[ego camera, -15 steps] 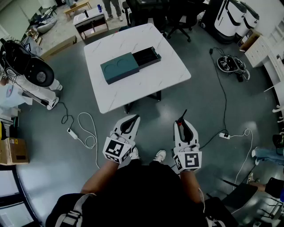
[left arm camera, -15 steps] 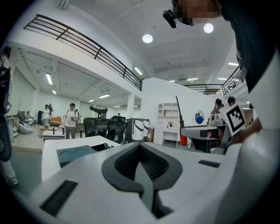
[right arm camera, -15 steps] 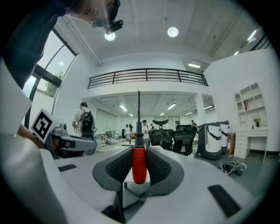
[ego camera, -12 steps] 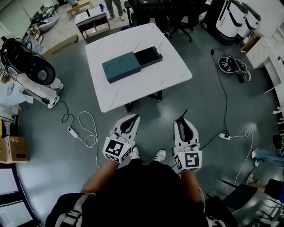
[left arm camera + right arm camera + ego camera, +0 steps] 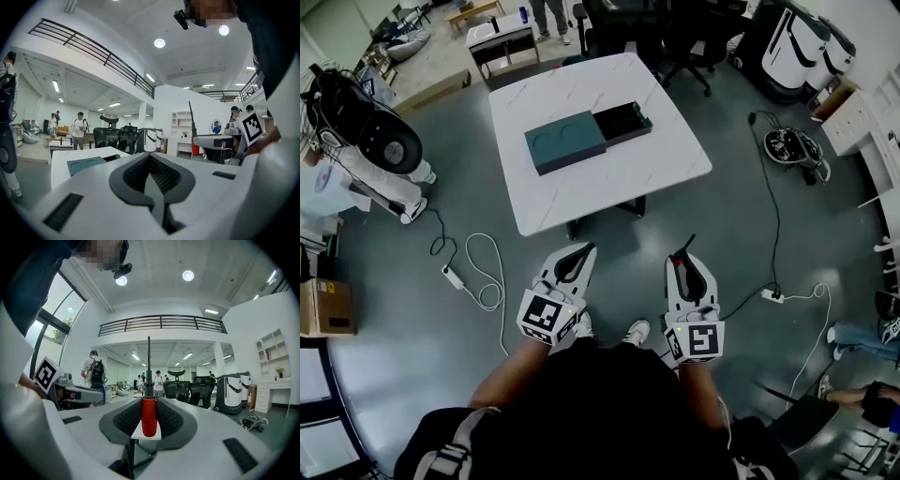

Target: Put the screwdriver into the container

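Note:
The container (image 5: 586, 136) is a flat teal box with a black tray pulled out at its right end; it lies on the white table (image 5: 666, 159), well ahead of both grippers. The left gripper view shows its teal lid (image 5: 86, 164) far off. My right gripper (image 5: 686, 258) is shut on the screwdriver (image 5: 680, 264), whose red handle (image 5: 149, 416) sits between the pads and whose dark shaft points forward past the tips. My left gripper (image 5: 579, 251) is shut and has nothing in it (image 5: 151, 158). Both hover over the grey floor, short of the table.
A white cable with a power strip (image 5: 478, 277) lies on the floor to the left. Another cable (image 5: 773, 216) runs along on the right. Office chairs (image 5: 675, 28) stand behind the table. A white robot (image 5: 370, 159) is at the left, and people stand far off.
The table and container sit slightly further right in the head view. Both grippers keep the same places and the screwdriver stays gripped.

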A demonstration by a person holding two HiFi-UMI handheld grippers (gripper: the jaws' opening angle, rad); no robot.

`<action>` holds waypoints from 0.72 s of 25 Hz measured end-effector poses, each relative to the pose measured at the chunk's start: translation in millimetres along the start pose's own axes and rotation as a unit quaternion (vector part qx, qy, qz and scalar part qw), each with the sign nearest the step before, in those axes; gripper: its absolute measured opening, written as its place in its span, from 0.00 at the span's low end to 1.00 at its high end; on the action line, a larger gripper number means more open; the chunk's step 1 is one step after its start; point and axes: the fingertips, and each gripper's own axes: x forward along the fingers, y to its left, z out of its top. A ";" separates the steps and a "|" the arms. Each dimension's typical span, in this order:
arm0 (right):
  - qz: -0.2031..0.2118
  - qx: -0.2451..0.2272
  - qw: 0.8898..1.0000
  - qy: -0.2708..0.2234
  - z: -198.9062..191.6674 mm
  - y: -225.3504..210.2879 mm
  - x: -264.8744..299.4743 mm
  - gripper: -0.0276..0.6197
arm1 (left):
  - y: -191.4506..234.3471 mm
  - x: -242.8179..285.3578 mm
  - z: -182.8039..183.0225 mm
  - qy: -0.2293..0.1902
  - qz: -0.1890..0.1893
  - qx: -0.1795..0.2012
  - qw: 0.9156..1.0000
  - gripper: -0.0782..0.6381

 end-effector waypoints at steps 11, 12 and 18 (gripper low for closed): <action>-0.013 0.042 0.999 -0.025 8.7 31.7 17.2 0.21 | 40.8 -21.9 3.5 -0.014 -0.016 0.013 1.000 0.12; -0.012 0.036 0.999 -0.027 10.3 34.8 17.3 0.21 | 42.6 -23.0 3.8 -0.016 -0.021 0.014 1.000 0.12; -0.003 -0.004 1.000 -0.018 12.5 39.4 22.4 0.21 | 44.4 -18.1 1.2 -0.015 -0.041 0.012 0.999 0.12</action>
